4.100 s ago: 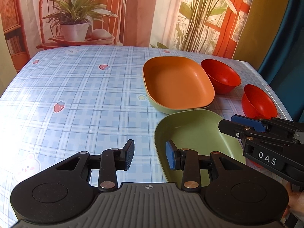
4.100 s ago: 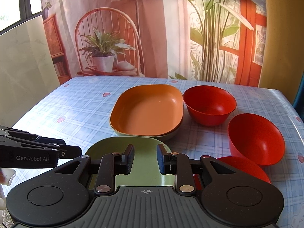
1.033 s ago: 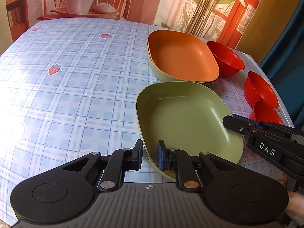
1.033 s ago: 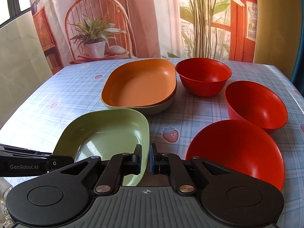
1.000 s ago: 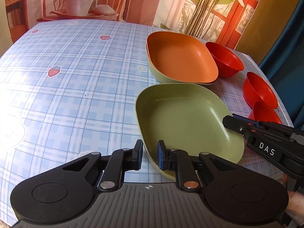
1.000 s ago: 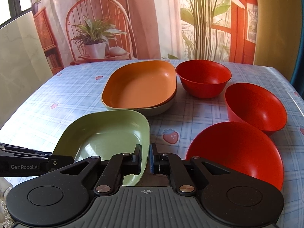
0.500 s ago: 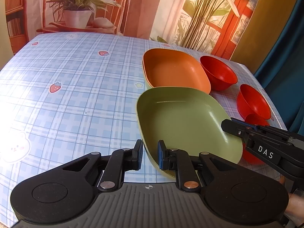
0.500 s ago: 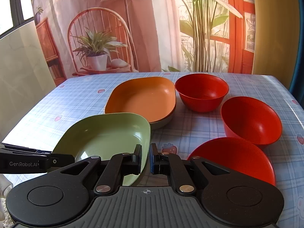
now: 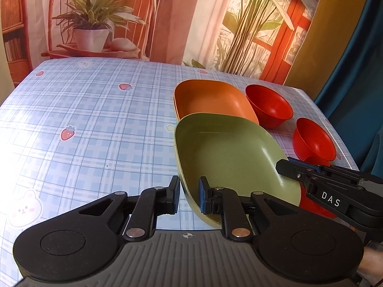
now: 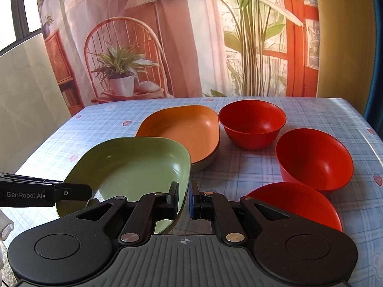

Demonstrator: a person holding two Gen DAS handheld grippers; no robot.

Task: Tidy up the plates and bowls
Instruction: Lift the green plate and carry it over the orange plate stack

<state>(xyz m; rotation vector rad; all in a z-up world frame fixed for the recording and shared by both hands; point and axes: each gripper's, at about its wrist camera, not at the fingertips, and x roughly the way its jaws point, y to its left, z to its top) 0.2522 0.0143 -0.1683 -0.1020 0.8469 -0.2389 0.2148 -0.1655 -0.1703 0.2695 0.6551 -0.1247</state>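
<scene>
Both grippers on the green plate (image 9: 229, 153) right now; my left gripper (image 9: 189, 195) pinches its near left rim, one pad outside the wall and one inside, low in the centre of the left wrist view; my right gripper (image 10: 183, 197) is pressed together on the plate's right-hand rim at the bottom centre of the right wrist view, the green wall caught between the pads; the plate is lifted and tilted, its far edge hanging over the near end of the orange plate (image 10: 184, 131), which sits nested in another plate whose pale rim shows beneath it, mid-frame on the blue checked tablecloth (image 9: 83, 124); three red bowls on the right side of the right wrist view; the far red bowl (image 10: 252, 125) just beside the orange plate, the middle red bowl (image 10: 313, 159) tilted toward me at the right edge, the nearest red bowl (image 10: 294, 204) low down, partly hidden behind my right gripper's body; printed backdrop (image 10: 215, 35) with a potted plant and chair fills the top of both frames.
</scene>
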